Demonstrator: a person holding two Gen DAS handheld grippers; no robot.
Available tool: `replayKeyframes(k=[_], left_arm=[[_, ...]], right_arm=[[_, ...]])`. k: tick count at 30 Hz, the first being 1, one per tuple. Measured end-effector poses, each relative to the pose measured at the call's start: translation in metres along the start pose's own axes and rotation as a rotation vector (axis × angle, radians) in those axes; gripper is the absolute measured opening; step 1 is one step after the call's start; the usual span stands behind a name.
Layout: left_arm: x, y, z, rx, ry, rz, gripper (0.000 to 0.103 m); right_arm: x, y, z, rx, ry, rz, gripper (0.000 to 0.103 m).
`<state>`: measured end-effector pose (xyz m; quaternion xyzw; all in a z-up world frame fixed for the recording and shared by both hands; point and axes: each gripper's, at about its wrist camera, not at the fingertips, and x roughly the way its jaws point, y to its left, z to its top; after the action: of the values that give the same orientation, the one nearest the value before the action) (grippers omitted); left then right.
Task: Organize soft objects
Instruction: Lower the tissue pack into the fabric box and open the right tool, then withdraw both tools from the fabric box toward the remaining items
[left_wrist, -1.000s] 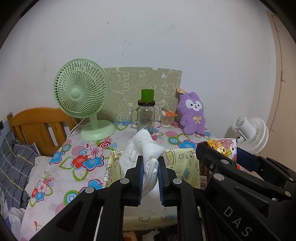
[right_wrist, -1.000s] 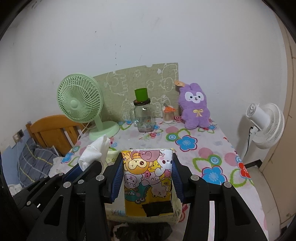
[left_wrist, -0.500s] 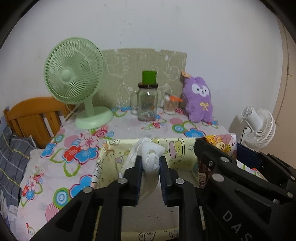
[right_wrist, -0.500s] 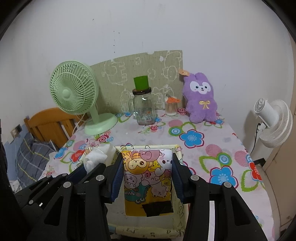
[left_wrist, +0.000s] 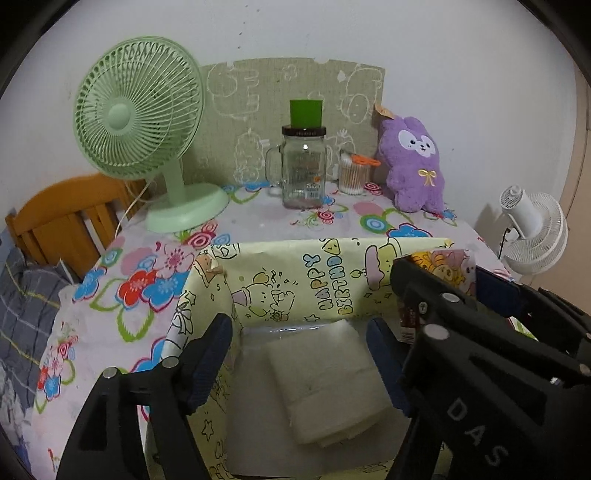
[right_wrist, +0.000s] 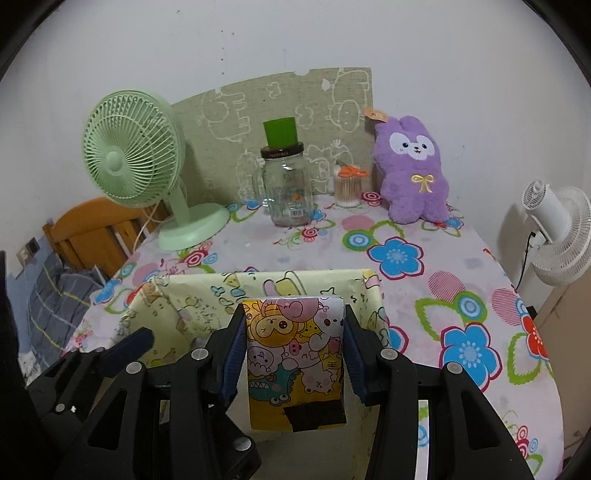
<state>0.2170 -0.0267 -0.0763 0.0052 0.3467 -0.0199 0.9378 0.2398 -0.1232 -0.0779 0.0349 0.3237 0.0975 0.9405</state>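
A folded white cloth (left_wrist: 325, 380) lies on the floor of a pale yellow cartoon-print box (left_wrist: 295, 280). My left gripper (left_wrist: 301, 339) is open and empty, its jaws spread just above the cloth, inside the box. My right gripper (right_wrist: 294, 345) is shut on a colourful cartoon-print pack (right_wrist: 295, 362) and holds it upright at the right side of the box (right_wrist: 192, 299). The pack's top edge also shows in the left wrist view (left_wrist: 443, 262). A purple plush bunny (right_wrist: 410, 173) leans against the back wall.
On the flowered tablecloth (right_wrist: 424, 280) stand a green desk fan (right_wrist: 136, 166), a glass jar with a green cup on its lid (right_wrist: 284, 184), and a cotton-swab pot (right_wrist: 347, 188). A white fan (right_wrist: 557, 232) is off the right edge. A wooden bedframe (left_wrist: 62, 218) is at left.
My left gripper went down into the box, opened and let go of the white cloth, which now lies flat. My right gripper lowered the pack toward the box.
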Motion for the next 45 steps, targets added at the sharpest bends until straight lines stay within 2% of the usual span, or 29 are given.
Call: replayKeyframes(k=[5, 8, 9, 16, 18, 20, 23, 35, 45], left_arm=[[0.002, 0.000, 0.001, 0.010, -0.011, -0.025, 0.084], [0.002, 0.002, 0.003, 0.006, -0.008, -0.051, 0.088], [0.002, 0.002, 0.003, 0.005, -0.005, -0.059, 0.089], [-0.009, -0.003, 0.005, 0.025, -0.002, -0.043, 0.094], [-0.016, -0.005, 0.005, 0.033, -0.011, -0.050, 0.096], [-0.023, -0.008, 0.006, 0.044, -0.019, -0.063, 0.099], [-0.035, -0.011, 0.007, 0.056, -0.040, -0.044, 0.100], [-0.071, -0.015, 0.004, 0.058, -0.072, -0.024, 0.103], [-0.109, -0.015, -0.003, 0.064, -0.136, -0.017, 0.103]], right_arm=[[0.010, 0.000, -0.001, -0.018, 0.033, 0.013, 0.057], [0.006, 0.001, -0.001, -0.023, 0.015, 0.015, 0.079], [0.004, 0.001, 0.000, -0.023, 0.006, 0.004, 0.082], [-0.006, 0.000, 0.002, -0.020, -0.001, 0.001, 0.083], [-0.011, 0.001, 0.003, -0.022, -0.009, -0.012, 0.088], [-0.019, 0.001, 0.004, -0.029, -0.024, -0.019, 0.090], [-0.030, 0.002, 0.005, -0.040, -0.044, -0.035, 0.094], [-0.071, 0.005, 0.007, -0.041, -0.087, -0.040, 0.100], [-0.110, 0.014, 0.004, -0.067, -0.139, -0.043, 0.103]])
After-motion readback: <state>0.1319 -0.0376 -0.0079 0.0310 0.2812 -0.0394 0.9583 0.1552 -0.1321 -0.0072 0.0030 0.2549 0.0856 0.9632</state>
